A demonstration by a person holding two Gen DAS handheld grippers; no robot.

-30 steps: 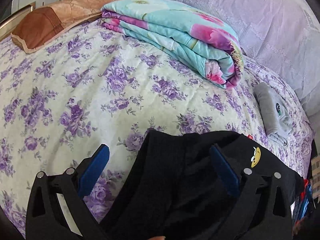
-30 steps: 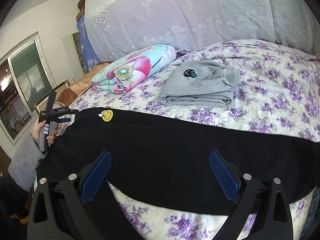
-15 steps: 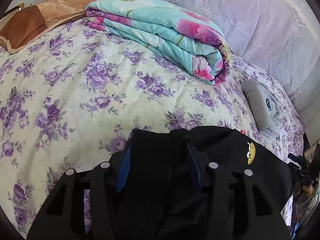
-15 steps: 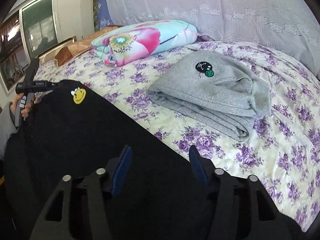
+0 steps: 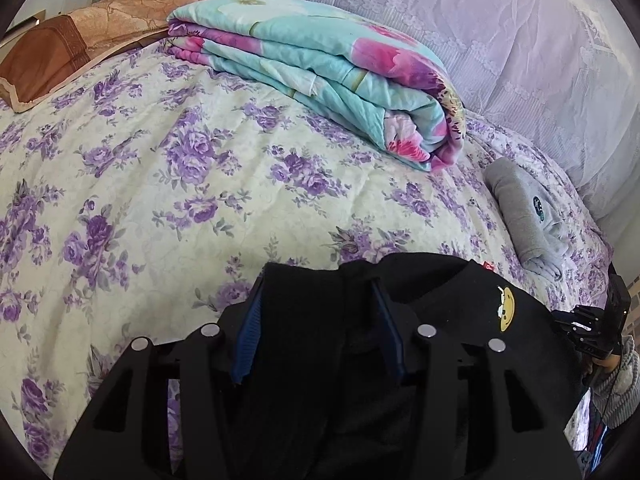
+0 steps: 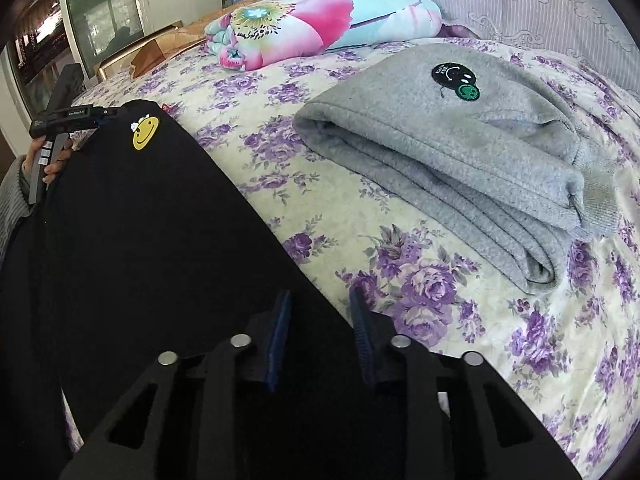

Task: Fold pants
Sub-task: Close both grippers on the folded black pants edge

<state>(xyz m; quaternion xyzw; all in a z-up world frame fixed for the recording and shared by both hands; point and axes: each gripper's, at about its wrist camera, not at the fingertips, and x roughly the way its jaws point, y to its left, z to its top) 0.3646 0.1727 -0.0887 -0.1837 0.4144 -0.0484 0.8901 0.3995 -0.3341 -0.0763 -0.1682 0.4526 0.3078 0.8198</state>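
Since a second ago, we see both grippers close on the black pants (image 6: 152, 240) lying along the near edge of the bed (image 5: 160, 184). Left gripper (image 5: 318, 300) pinches a thick bunch of waistband; right gripper (image 6: 320, 300) has just been closing, nipping thin fabric. Far right lie 1 folded grey garment (image 6: 460, 152) and 1 folded quilt (image 5: 320, 72).

Matt black cloth pants (image 6: 160, 240), fleecy grey folded garment (image 6: 460, 152), smooth printed cotton-like bedsheet (image 5: 200, 200), sheer lace curtain (image 5: 520, 40).
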